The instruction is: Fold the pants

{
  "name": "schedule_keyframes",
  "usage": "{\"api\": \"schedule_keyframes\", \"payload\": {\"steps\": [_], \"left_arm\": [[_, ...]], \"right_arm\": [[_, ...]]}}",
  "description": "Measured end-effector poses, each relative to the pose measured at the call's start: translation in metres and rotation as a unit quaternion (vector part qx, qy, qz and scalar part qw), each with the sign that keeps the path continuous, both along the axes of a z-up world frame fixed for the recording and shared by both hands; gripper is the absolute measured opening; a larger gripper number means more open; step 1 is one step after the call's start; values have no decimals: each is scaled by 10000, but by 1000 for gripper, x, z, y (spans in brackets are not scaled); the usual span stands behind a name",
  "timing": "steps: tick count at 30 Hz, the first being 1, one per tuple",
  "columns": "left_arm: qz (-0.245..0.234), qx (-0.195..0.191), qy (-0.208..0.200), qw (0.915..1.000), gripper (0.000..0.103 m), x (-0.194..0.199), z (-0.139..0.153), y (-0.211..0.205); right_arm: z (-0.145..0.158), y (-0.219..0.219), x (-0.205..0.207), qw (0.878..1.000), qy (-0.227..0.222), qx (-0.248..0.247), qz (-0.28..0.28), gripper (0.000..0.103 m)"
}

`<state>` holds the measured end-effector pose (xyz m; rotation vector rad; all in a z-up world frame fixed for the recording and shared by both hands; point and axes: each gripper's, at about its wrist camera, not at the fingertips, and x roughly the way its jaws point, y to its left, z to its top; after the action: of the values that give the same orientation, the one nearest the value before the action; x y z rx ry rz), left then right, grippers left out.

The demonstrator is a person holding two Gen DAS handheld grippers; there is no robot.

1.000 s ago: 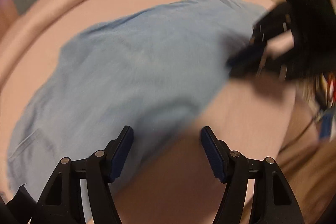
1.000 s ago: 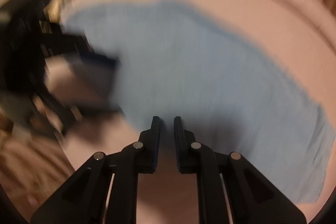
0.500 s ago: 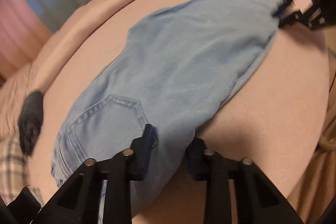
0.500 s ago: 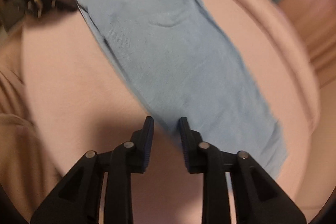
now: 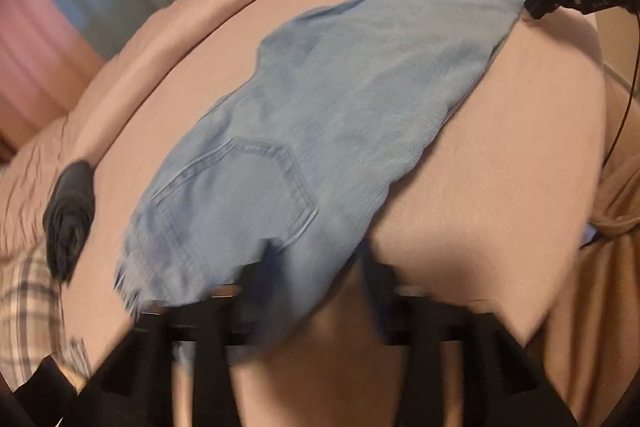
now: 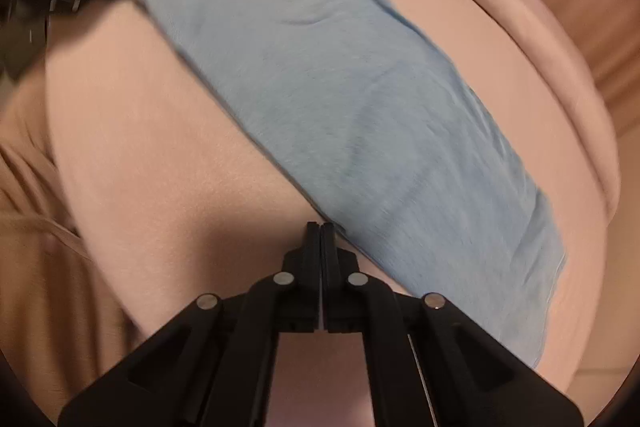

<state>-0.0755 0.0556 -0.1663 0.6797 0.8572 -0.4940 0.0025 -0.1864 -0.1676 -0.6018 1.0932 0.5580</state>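
Pants (image 5: 328,131) flat on bed (image 5: 520,155) | left gripper (image 5: 316,267) apparently spread | right gripper (image 6: 321,227) closed

Warm, dim indoor light is tinting both fisheye views pinkish. Motion blur is smearing the lower part of the left view; dark vignetting is curving around every edge, and soft shadows are pooling bottom centre.

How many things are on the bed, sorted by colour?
Light blue: 1, the jeans
Dark, nearly black: 1, the rolled cloth
Plaid: 1, the checked fabric
Total: 3
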Motion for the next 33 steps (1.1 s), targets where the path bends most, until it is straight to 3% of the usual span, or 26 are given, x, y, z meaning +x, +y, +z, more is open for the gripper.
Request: {"api": "schedule_keyframes", "payload": {"steps": [2, 4, 6, 8, 10, 11, 12, 13, 16, 18, 20, 22, 24, 26, 27, 30, 33], "left_arm": [[54, -435, 71, 9990, 67, -6, 16, 12], [308, -1302, 181, 9908, 67, 0, 32, 26], [686, -1931, 189, 9786, 73, 12, 36, 36], [1199, -2343, 235, 9644, 74, 33, 28, 45], [1649, -2319, 315, 9581, 74, 49, 14, 50], [2019, -1924, 288, 9599, 72, 59, -2, 54], [2124, -1711, 342, 9615, 64, 62, -12, 58], [2071, -1797, 351, 9610, 64, 60, -16, 63], [1972, -1820, 281, 9629, 59, 55, -11, 68], [1975, -1773, 324, 9636, 58, 55, -7, 69], [2084, -1615, 350, 9640, 59, 55, 2, 65], [2063, -1499, 225, 9667, 66, 49, 18, 57], [1940, -1773, 205, 9646, 72, 49, 29, 49], [1833, -2180, 307, 9581, 77, 54, 40, 38], [1770, -2382, 392, 9541, 82, 60, 44, 28], [1517, -2755, 720, 9465, 83, 76, 44, -9], [1158, -2923, 1066, 9433, 83, 95, 37, -57]], "right_arm": [[22, -13, -3, 9993, -122, 360, -24, 11], [38, -35, 0, 9967, -276, 666, -370, 19], [43, -67, 8, 9886, -412, 902, -1131, 20], [35, -102, 27, 9716, -305, 1139, -2052, 21], [20, -126, 41, 9554, -134, 1278, -2658, 22], [12, -137, 43, 9495, -145, 1224, -2885, 19], [4, -144, 43, 9477, -204, 1021, -3018, 17], [-4, -153, 40, 9457, -267, 811, -3135, 16], [-5, -189, 27, 9267, -346, 1154, -3558, 0], [-3, -194, 29, 9213, -203, 1432, -3609, 0], [4, -190, 31, 9248, -173, 1387, -3538, 0], [15, -194, 31, 9226, -299, 1399, -3582, 12], [23, -209, 33, 9029, -424, 1893, -3836, 25], [28, -232, 24, 8659, -428, 2552, -4281, 40], [27, -243, 16, 8488, -398, 2787, -4475, 42], [13, -267, -11, 7969, -226, 3398, -4990, 44], [1, -272, -32, 7658, -20, 3841, -5158, 44]]}}
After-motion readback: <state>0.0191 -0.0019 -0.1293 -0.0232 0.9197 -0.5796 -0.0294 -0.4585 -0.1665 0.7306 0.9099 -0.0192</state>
